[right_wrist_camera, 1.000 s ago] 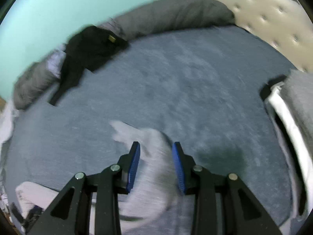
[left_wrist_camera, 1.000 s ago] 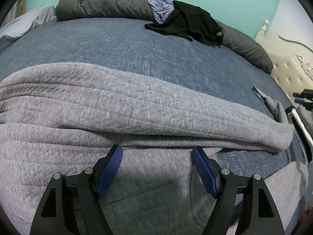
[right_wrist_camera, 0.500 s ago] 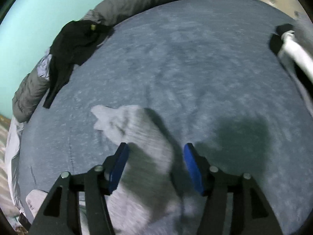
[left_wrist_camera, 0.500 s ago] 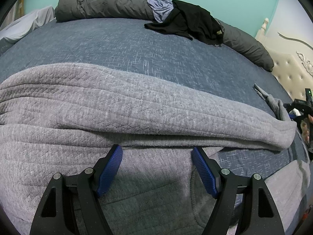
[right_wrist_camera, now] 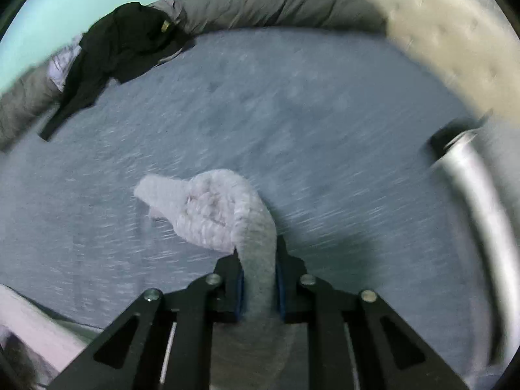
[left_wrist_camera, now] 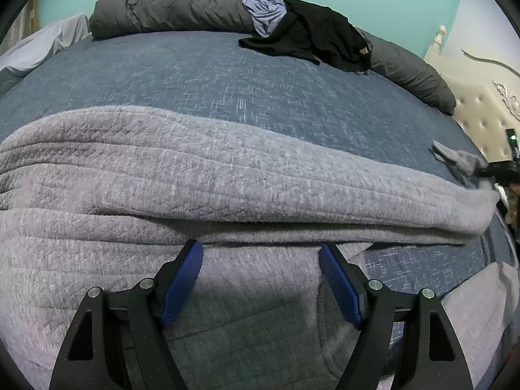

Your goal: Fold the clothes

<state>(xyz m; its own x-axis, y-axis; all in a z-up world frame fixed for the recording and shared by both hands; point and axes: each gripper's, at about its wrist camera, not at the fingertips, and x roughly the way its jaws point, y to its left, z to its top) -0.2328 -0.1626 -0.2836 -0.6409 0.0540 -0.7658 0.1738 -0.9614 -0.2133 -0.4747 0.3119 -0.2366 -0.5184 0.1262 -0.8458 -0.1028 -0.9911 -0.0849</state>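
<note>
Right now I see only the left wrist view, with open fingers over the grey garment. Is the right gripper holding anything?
Observer: Yes. The right gripper is shut on a grey sleeve.
Operator: Where does the sleeve's end go?
Observer: It bends over to the left of the fingers, above the blue bedspread. I cannot tell if it touches.
Operator: Is something on the right side?
Observer: A blurred white bar curves along the right edge. I cannot tell what it is.

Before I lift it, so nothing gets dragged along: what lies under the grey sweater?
The grey sweater lies on the blue bedspread, which shows beyond it and in a gap at its right. Anything beneath the folded layers is covered and cannot be seen.
</note>
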